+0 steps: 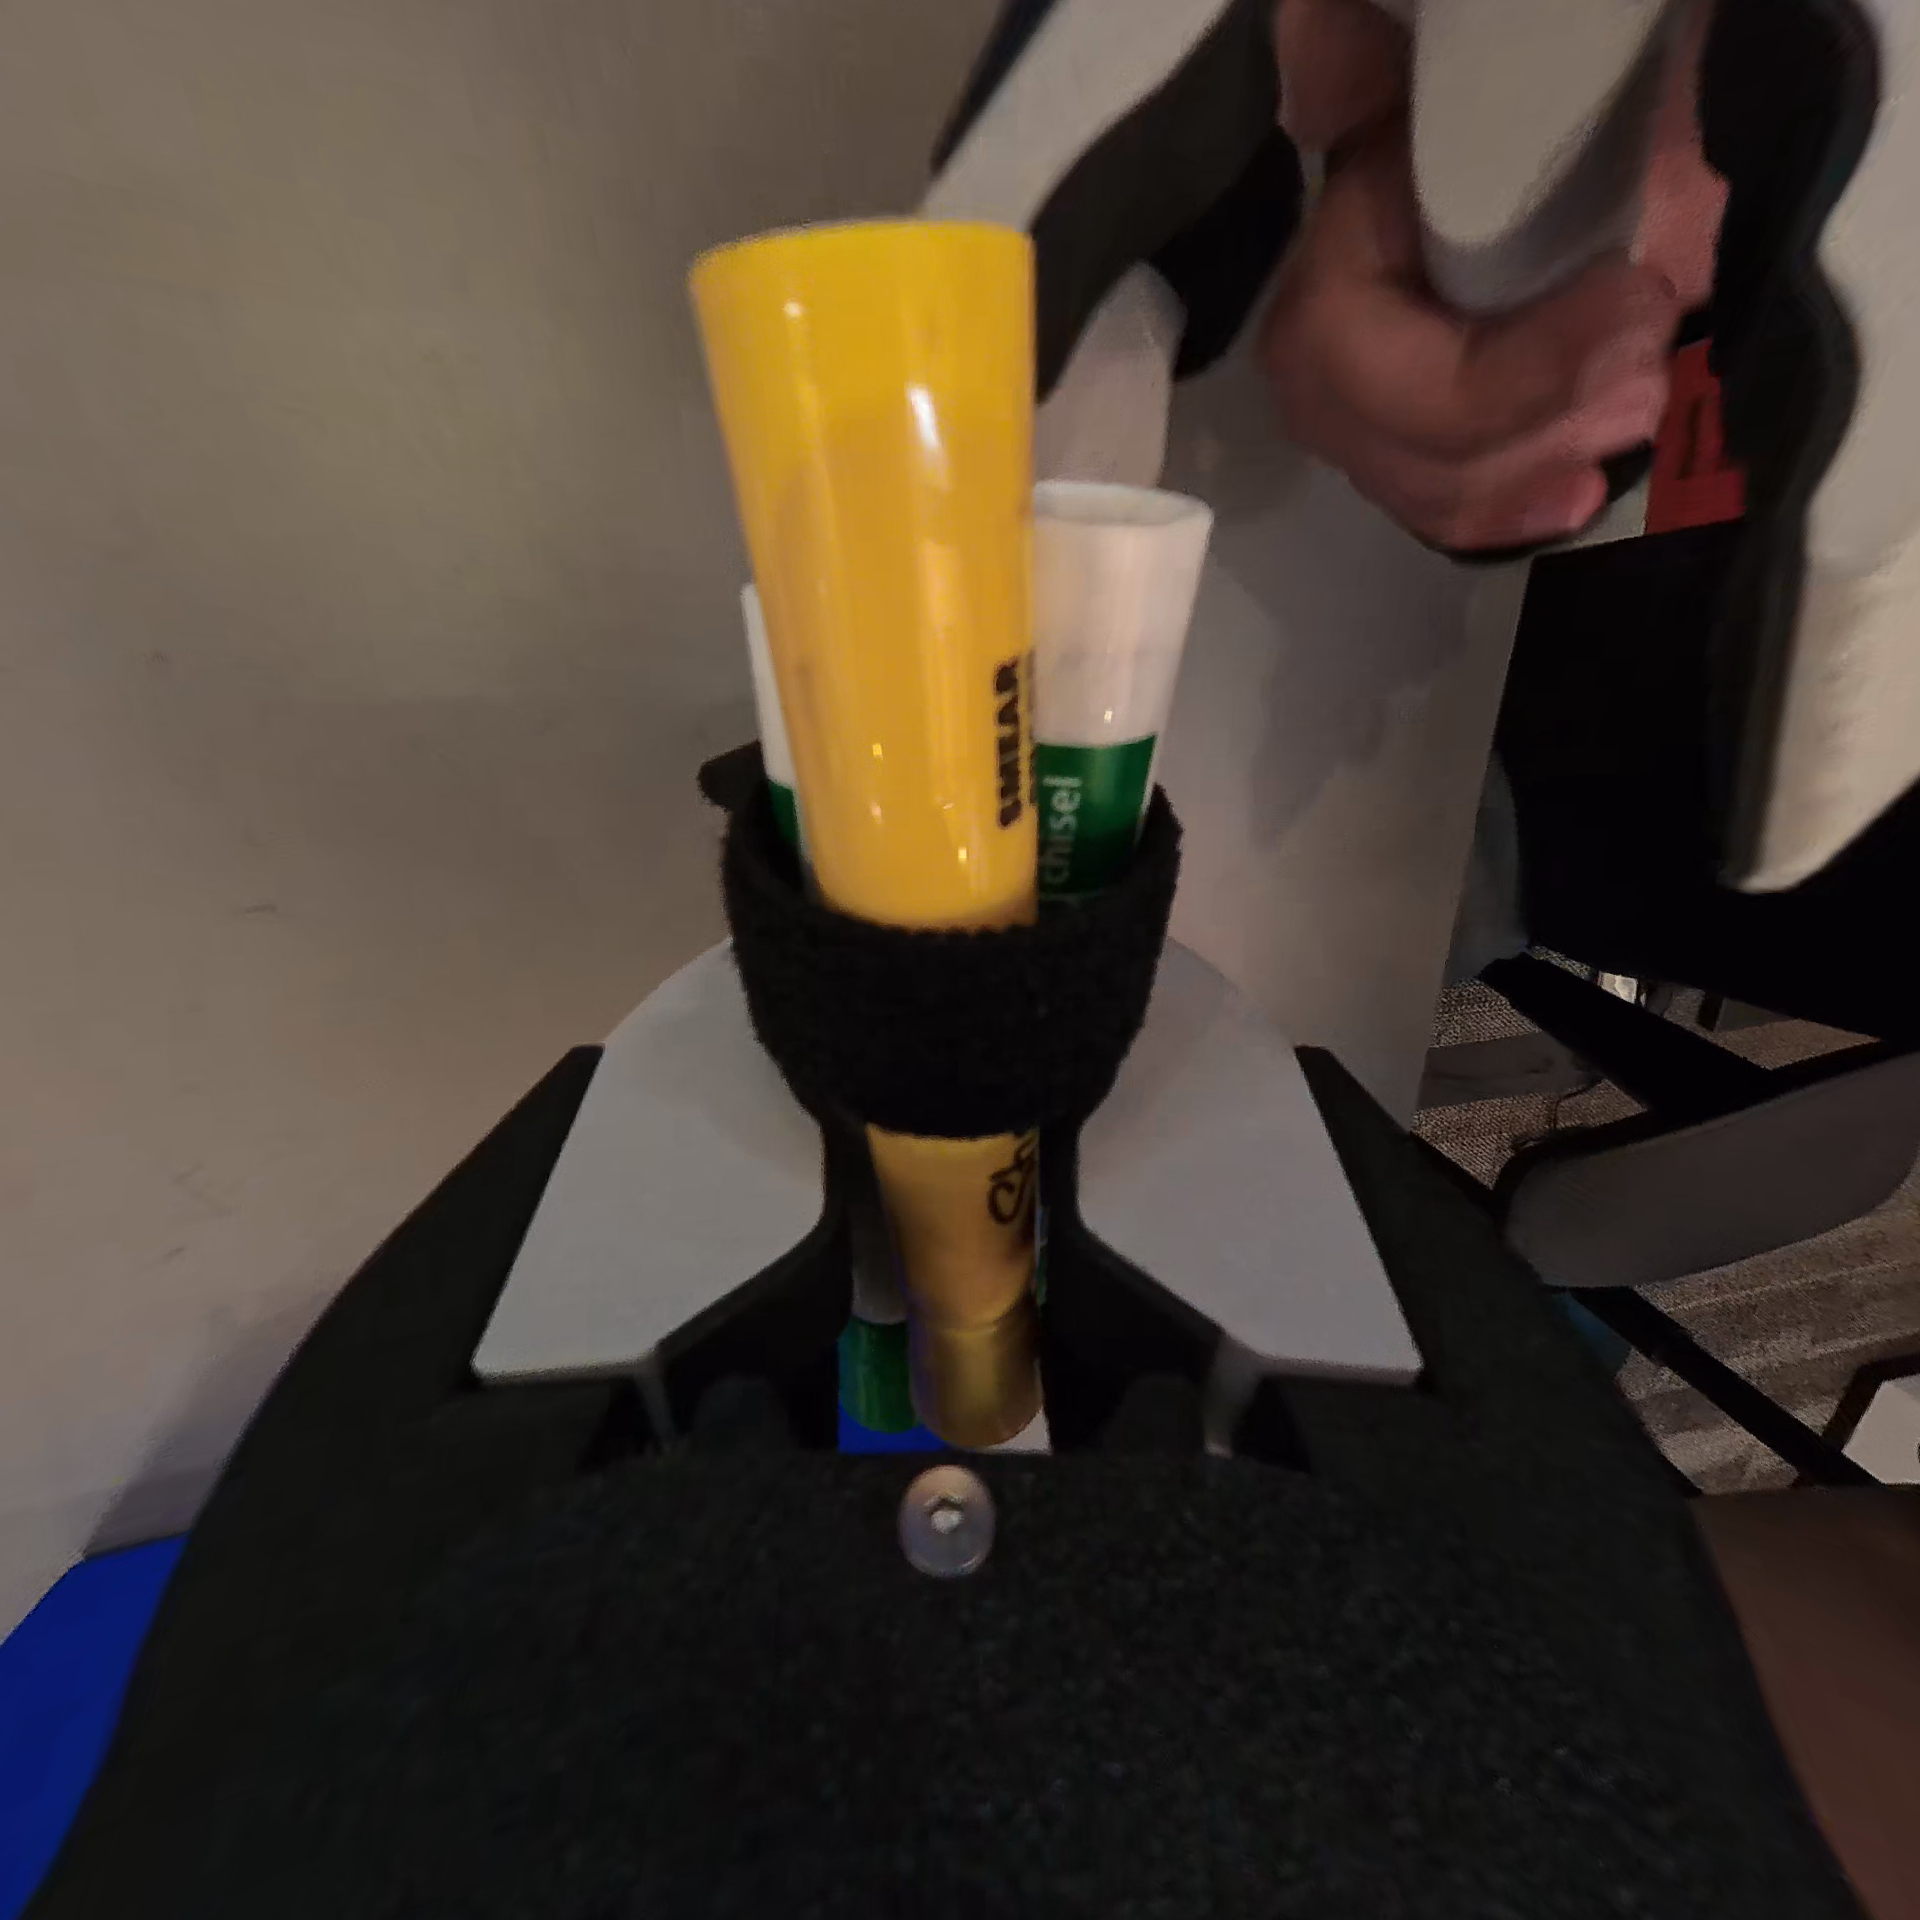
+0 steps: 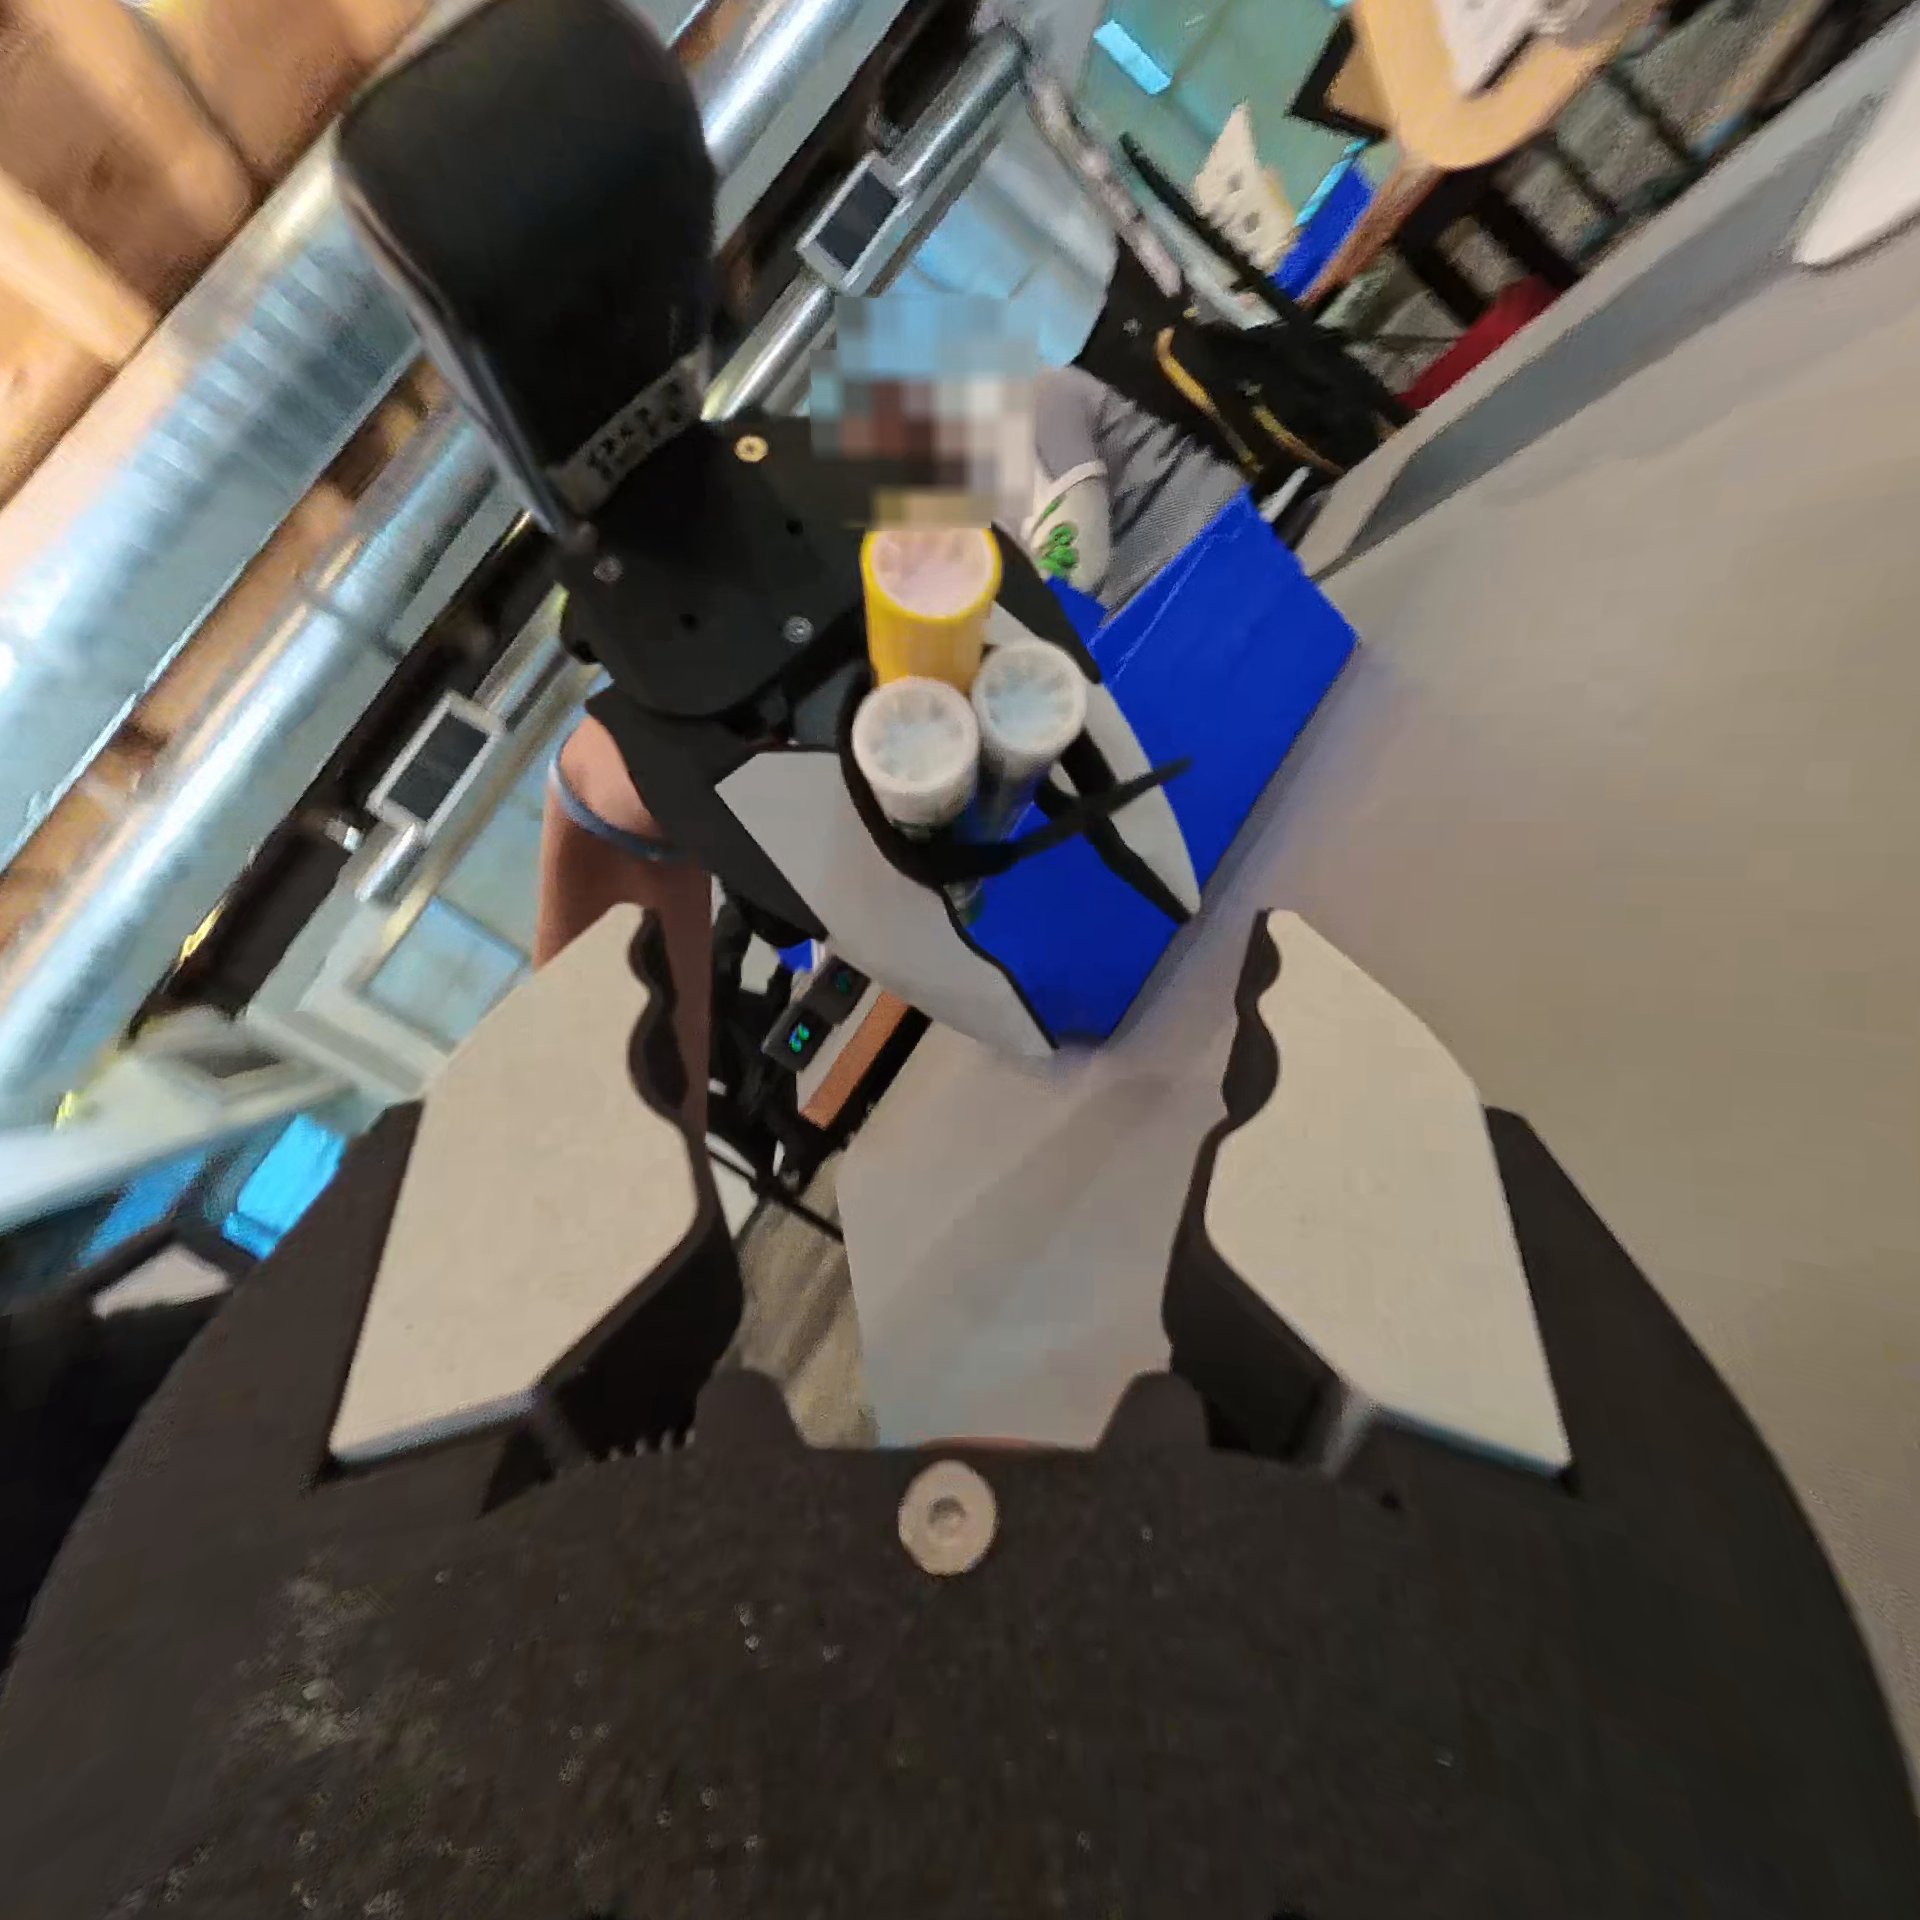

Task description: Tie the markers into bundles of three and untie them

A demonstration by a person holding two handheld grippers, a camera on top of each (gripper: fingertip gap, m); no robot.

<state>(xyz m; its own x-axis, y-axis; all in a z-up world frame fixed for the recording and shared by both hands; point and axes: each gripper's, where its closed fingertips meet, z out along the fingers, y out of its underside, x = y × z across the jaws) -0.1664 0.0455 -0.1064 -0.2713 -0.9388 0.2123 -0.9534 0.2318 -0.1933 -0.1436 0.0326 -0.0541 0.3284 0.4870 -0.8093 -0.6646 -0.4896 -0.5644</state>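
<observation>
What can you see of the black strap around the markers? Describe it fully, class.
The black strap is a wide band of fuzzy, hook-and-loop-looking fabric. It is wrapped closed around three markers: a yellow highlighter in front and two white-and-green markers behind. It sits near the bundle's middle, just beyond the fingertips of the left gripper, which is shut on the bundle below it. In the right wrist view a thin tail end sticks out sideways.

The black strap [image 1: 951, 997] hides the markers' [image 1: 883, 582] middles.
</observation>
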